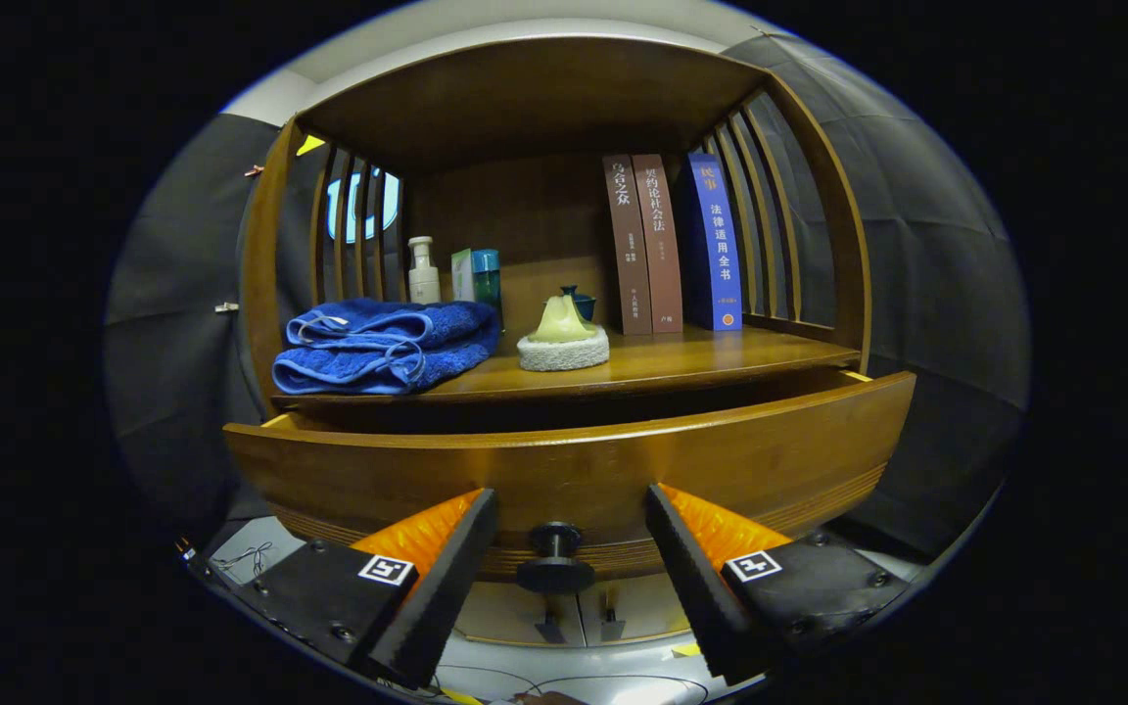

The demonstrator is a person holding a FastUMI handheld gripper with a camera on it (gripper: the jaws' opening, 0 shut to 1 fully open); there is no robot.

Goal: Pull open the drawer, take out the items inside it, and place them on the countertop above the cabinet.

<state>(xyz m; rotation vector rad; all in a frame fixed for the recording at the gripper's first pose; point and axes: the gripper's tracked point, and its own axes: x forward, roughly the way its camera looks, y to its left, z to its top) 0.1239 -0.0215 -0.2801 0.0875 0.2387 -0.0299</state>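
A wooden cabinet has its drawer (pixel 574 465) pulled partly out; a dark gap shows behind the drawer front and its inside is hidden. A round dark knob (pixel 554 558) sticks out of the drawer front. My gripper (pixel 572 501) is open, its fingers standing either side of the knob without touching it. On the countertop (pixel 711 357) above the drawer lie a folded blue towel (pixel 383 343) on the left and a yellowish piece on a white round sponge (pixel 564 338) in the middle.
Three upright books (pixel 672 245) stand at the back right of the countertop. A white pump bottle (pixel 423 271) and a teal container (pixel 486 276) stand behind the towel. A small dark cup (pixel 579 302) sits behind the sponge. Slatted side walls and a wooden top enclose the countertop.
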